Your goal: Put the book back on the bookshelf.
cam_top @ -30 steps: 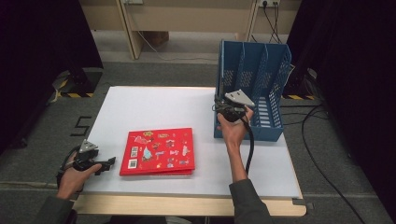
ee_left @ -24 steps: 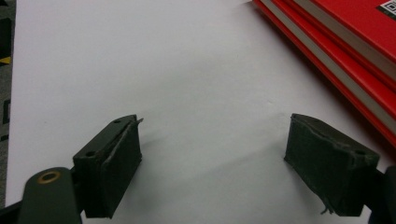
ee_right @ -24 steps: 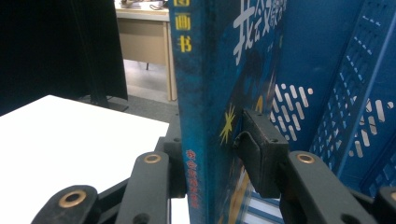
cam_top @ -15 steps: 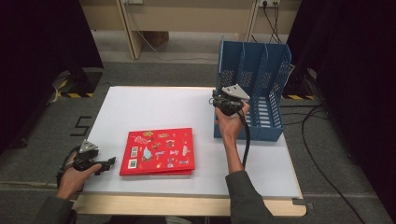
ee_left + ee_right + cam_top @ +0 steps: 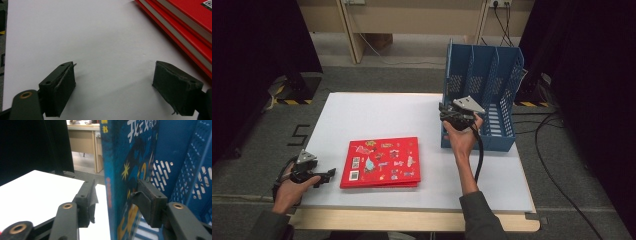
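Blue book stands upright in the rack's left slot, filed. Right gripper has just been opening; its jaws straddle the spine, the left pad clear, letting go. Left gripper rests wide open and empty beside the red book, likely next.

White worktop, bare across its far left half. Grey carpeted floor all around it. Wooden desk at the back, light in colour, with cables hanging from wall sockets behind. Black curtains to left and right. Yellow-and-black striped tape on the floor at left, plus a "5" mark beside the worktop. Black cable looping across the floor at right.
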### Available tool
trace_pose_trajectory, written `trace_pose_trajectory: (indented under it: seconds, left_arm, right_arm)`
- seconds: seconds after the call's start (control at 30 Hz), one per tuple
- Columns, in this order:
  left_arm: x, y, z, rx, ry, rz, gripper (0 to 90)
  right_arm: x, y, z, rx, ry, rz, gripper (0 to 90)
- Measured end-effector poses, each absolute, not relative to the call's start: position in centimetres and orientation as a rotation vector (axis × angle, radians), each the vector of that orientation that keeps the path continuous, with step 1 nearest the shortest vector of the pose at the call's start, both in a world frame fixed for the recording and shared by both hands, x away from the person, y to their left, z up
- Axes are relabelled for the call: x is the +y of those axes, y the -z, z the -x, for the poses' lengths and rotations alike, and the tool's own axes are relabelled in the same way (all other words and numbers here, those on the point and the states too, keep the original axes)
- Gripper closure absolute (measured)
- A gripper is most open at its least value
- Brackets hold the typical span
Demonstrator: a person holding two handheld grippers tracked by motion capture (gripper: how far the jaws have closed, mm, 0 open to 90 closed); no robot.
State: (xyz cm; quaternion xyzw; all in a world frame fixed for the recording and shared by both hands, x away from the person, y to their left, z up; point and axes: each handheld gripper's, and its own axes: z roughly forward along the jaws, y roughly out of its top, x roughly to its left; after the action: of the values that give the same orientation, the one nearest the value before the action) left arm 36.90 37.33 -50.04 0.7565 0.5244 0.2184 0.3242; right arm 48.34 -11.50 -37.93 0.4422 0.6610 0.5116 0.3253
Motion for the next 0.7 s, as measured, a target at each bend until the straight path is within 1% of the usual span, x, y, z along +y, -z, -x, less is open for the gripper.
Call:
trace_pose_trajectory:
  seconds: [0.13,0.37,0.7]
  left_arm:
    - [37.3,50.1,-36.8,1.371,-0.576,-1.979,16.7]
    - [37.3,50.0,-36.9,1.368,-0.573,-1.990,16.6]
    - [37.4,49.9,-37.1,1.364,-0.564,-2.005,15.7]
  right_arm:
    - [-11.9,37.6,-46.6,1.747,-1.359,-1.128,46.7]
    - [-12.1,38.2,-43.8,1.825,-1.379,-1.128,44.0]
    - [-12.2,40.0,-41.6,1.896,-1.395,-1.150,42.2]
